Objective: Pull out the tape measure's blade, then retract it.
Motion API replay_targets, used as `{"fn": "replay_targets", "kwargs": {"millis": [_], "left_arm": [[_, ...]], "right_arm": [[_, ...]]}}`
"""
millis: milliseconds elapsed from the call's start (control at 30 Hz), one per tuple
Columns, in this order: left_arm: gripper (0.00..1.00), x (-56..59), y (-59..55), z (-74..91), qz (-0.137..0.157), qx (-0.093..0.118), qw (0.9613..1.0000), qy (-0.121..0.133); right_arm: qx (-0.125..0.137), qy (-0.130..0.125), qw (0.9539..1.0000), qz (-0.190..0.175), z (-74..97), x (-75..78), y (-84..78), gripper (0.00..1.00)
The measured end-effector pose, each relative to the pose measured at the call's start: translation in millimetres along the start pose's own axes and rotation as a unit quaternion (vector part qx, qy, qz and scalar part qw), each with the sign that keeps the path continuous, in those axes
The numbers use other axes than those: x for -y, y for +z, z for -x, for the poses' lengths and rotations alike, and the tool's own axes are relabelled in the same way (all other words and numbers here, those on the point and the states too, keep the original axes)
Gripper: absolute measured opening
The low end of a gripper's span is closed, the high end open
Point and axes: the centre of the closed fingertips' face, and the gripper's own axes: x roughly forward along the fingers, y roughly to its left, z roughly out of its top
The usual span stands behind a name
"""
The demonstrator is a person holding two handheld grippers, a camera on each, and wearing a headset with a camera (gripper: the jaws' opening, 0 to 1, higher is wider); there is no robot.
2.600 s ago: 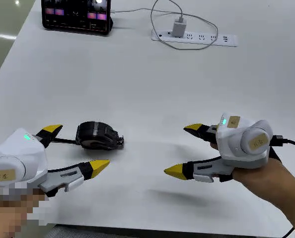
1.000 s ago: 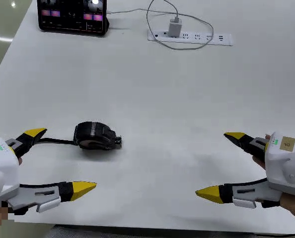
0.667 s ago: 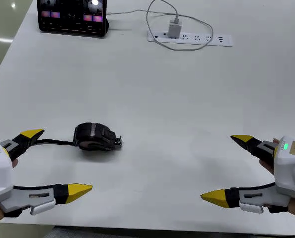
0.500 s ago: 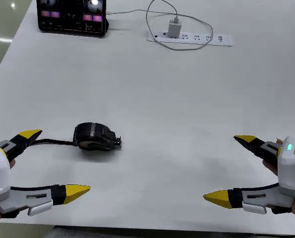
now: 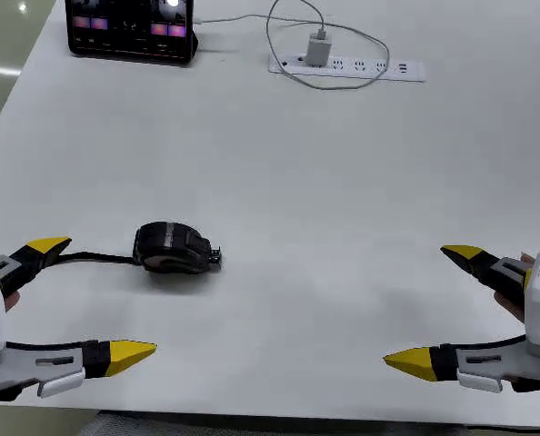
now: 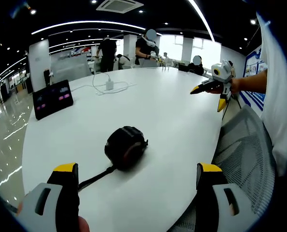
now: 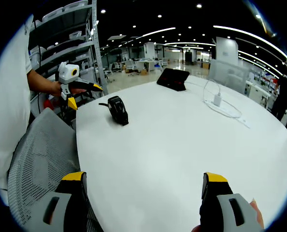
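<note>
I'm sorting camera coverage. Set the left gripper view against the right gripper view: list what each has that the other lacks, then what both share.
Left gripper view, not the right: the whole right gripper, open, across the table. Right gripper view, not the left: the whole left gripper, open, and shelves. Both: the tape measure, tablet, charger and mesh chair.

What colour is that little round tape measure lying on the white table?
Mostly black. The tape measure shows best in the head view, dark against the pale tabletop.
</note>
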Motion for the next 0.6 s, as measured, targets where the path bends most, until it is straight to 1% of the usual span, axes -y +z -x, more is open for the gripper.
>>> {"fn": "replay_targets", "kwargs": {"millis": [167, 200, 300, 433, 467, 533, 567, 600], "left_arm": [[0.99, -2.4, 1.4, 1.5, -0.002, 0.002, 1.0000, 0.000], [0.99, -0.9, 1.0, 1.4, -0.003, 0.001, 1.0000, -0.005], [0.99, 0.2, -0.2, 1.1, -0.013, -0.002, 0.9999, -0.005], [0.99, 2.0, -1.5, 1.3, -0.008, -0.003, 0.9999, -0.008], [0.99, 3.6, -2.7, 1.3, -0.007, -0.005, 0.9999, -0.012], [0.99, 5.4, -4.1, 1.3, -0.013, -0.006, 0.9998, -0.015], [0.98, 7.7, -4.2, 1.3, -0.010, -0.006, 0.9997, -0.021], [0.99, 7.3, -4.4, 1.2, -0.015, -0.008, 0.9997, -0.017]], "right_arm": [[-0.003, 0.002, 1.0000, -0.002, 0.4, -1.2, -3.0, 0.99], [-0.005, 0.002, 1.0000, -0.002, 0.4, -1.4, -3.7, 0.98], [-0.006, 0.003, 1.0000, -0.003, 0.1, -0.9, -5.0, 0.98], [-0.006, 0.002, 1.0000, -0.002, 0.5, 0.1, -4.5, 0.98], [-0.006, 0.002, 1.0000, -0.002, 0.6, 0.1, -4.1, 0.99], [-0.006, 0.003, 1.0000, -0.002, 0.6, 0.5, -4.0, 0.98], [-0.006, 0.003, 1.0000, -0.003, 0.6, 0.3, -3.9, 0.98], [-0.006, 0.004, 1.0000, -0.003, 0.6, 0.1, -4.1, 0.98]]}}
